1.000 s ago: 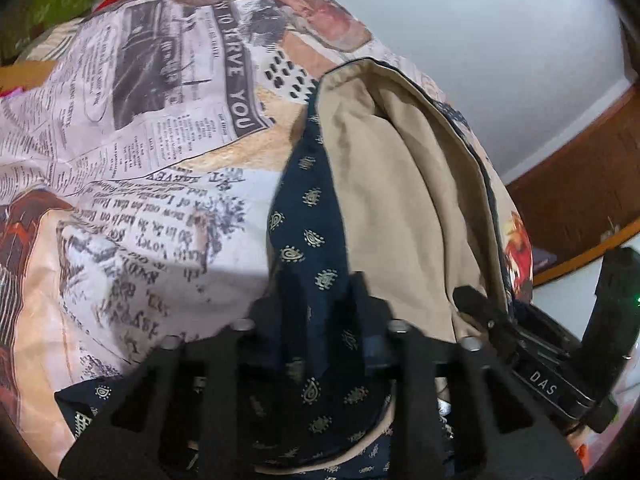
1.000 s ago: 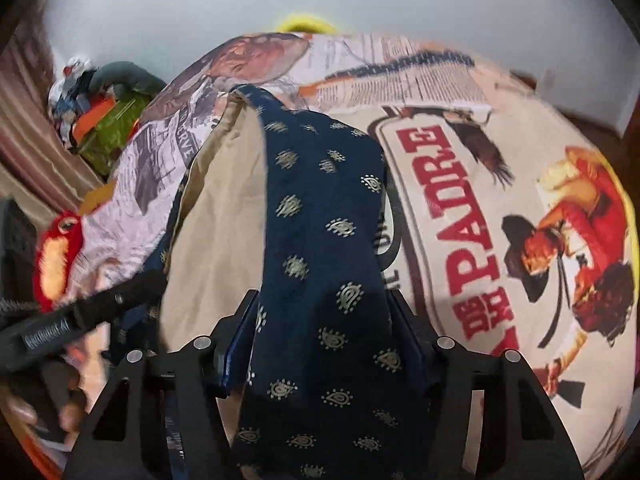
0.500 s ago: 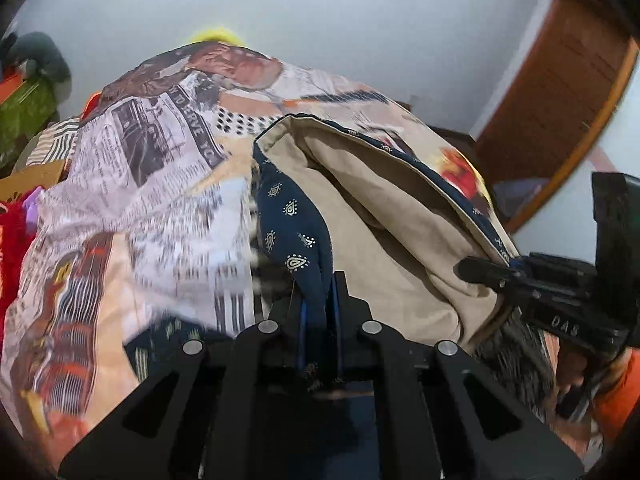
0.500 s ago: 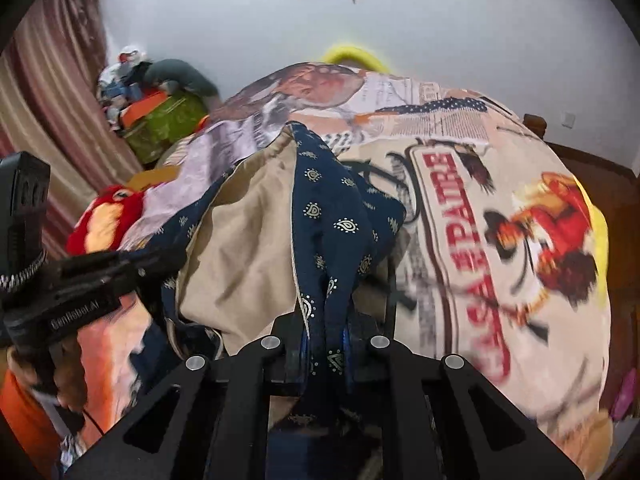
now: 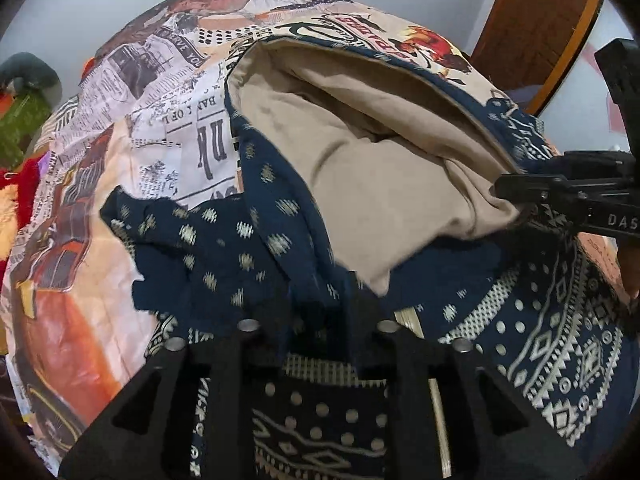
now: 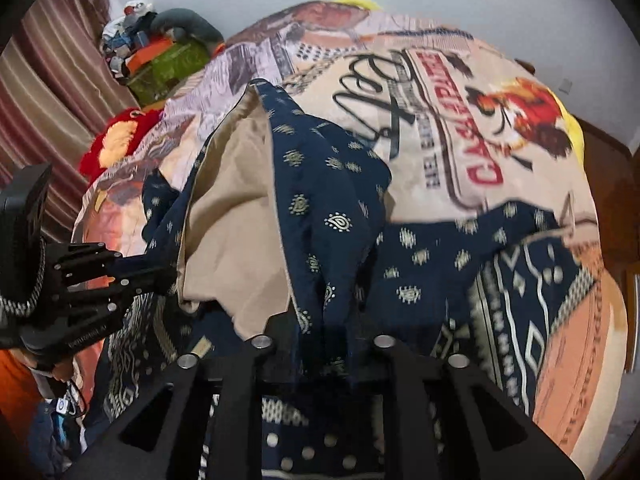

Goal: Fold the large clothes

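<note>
A large navy garment (image 5: 224,256) with small cream motifs and a plain tan lining (image 5: 360,160) lies in a loose heap on a bed, over a bedspread (image 5: 132,120) printed with newspaper text and vintage poster art. Its wide cream-patterned border spreads toward the near edge of the bed.

In the left wrist view, the left gripper (image 5: 316,312) has its fingers clenched on a fold of the navy cloth, which bunches between them. The right gripper (image 5: 516,194) enters from the right, with the tan lining and dark hem gathered at its tip.

In the right wrist view, the right gripper (image 6: 320,336) pinches a hanging navy fold, and the left gripper (image 6: 160,276) reaches in from the left against the tan lining. A striped curtain (image 6: 56,92) and a pile of colourful belongings (image 6: 160,60) sit beyond the bed.
</note>
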`<control>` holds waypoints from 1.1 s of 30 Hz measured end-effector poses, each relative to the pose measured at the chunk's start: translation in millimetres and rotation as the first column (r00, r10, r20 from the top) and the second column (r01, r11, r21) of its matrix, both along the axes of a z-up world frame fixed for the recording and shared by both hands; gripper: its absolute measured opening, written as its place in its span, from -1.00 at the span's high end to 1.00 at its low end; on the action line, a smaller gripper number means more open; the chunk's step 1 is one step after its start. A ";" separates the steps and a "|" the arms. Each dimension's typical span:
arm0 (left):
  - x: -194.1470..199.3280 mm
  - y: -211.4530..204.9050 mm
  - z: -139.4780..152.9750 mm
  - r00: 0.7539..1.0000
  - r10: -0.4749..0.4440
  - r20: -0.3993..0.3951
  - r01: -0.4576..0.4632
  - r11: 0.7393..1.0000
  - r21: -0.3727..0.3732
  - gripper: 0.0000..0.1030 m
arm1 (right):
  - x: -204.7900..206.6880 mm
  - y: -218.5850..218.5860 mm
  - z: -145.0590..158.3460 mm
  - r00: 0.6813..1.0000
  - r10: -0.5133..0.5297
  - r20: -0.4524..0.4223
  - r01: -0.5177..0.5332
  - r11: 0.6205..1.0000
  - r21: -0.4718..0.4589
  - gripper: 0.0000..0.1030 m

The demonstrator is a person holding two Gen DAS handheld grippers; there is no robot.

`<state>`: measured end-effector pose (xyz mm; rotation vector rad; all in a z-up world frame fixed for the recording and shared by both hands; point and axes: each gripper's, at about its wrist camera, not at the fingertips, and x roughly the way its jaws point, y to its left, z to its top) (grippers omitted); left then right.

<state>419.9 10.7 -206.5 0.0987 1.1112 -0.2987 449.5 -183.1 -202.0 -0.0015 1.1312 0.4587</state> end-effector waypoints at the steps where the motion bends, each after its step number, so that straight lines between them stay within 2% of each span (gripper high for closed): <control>1: -2.0 2.2 3.7 1.000 0.000 0.001 0.000 1.000 -0.004 0.40 | -1.7 -1.5 3.2 1.000 0.001 -0.006 -0.001 1.000 -0.001 0.36; 2: -3.8 4.5 9.3 1.000 -0.002 0.007 0.002 1.000 -0.009 0.39 | -2.7 -2.8 6.7 1.000 0.001 -0.008 -0.001 1.000 0.005 0.13; 5: -1.7 15.6 25.4 0.998 0.018 0.053 -0.017 1.000 -0.009 0.19 | -7.8 -9.2 25.3 0.999 -0.011 0.032 0.010 0.999 0.037 -0.19; 7: 4.4 25.5 37.1 0.994 0.054 0.092 -0.052 0.998 -0.020 -0.02 | -7.5 -9.6 40.0 0.997 -0.016 0.080 0.013 0.999 0.037 -0.24; 11: 27.3 38.8 47.3 0.987 0.119 0.105 -0.113 0.992 -0.059 -0.03 | 7.5 -0.5 58.1 0.992 -0.016 0.127 0.010 0.999 0.045 -0.26; 14: 55.3 44.2 42.8 0.985 0.150 0.086 -0.144 0.987 -0.069 -0.03 | 25.6 15.4 61.3 0.991 0.005 0.134 -0.013 0.998 0.055 -0.26; 16: 74.2 47.5 34.5 0.983 0.175 0.056 -0.170 0.982 -0.081 -0.03 | 40.5 29.1 56.9 0.991 0.019 0.133 -0.027 0.998 0.058 -0.26; 18: 93.0 52.2 24.0 0.979 0.204 0.015 -0.201 0.972 -0.125 -0.03 | 54.7 40.4 47.7 0.993 0.014 0.117 -0.020 0.998 0.054 -0.26; 21: 120.8 57.9 3.1 0.970 0.237 -0.063 -0.245 0.943 -0.224 -0.03 | 73.4 52.4 28.2 0.996 -0.005 0.084 -0.001 0.998 0.064 -0.26; 22: 134.1 60.2 -8.9 0.962 0.243 -0.124 -0.269 0.926 -0.266 -0.03 | 78.0 54.0 22.7 0.997 -0.013 0.071 0.008 0.998 0.068 -0.25; 24: 152.1 64.8 -26.1 0.941 0.266 -0.208 -0.321 0.896 -0.306 -0.03 | 88.1 56.1 11.7 0.998 -0.039 0.040 0.035 0.995 0.091 -0.15; 26: 163.7 67.3 -37.6 0.926 0.288 -0.245 -0.358 0.874 -0.328 0.12 | 96.2 56.5 4.5 0.998 -0.058 0.015 0.056 0.992 0.112 0.14; 28: 169.2 67.5 -42.9 0.917 0.302 -0.259 -0.379 0.862 -0.336 0.77 | 100.4 55.7 0.9 0.998 -0.067 0.011 0.065 0.990 0.124 0.33; 30: 166.2 66.3 -39.1 0.922 0.309 -0.233 -0.376 0.856 -0.354 0.84 | 101.9 55.6 0.9 0.998 -0.062 0.020 0.058 0.988 0.141 0.49; 32: 158.4 64.9 -29.3 0.934 0.301 -0.193 -0.353 0.864 -0.360 0.86 | 100.6 56.3 2.5 0.998 -0.045 0.033 0.040 0.989 0.139 0.71; 33: 153.3 64.4 -20.7 0.941 0.296 -0.164 -0.337 0.872 -0.356 0.86 | 98.4 55.6 4.3 0.998 -0.038 0.042 0.032 0.990 0.141 0.75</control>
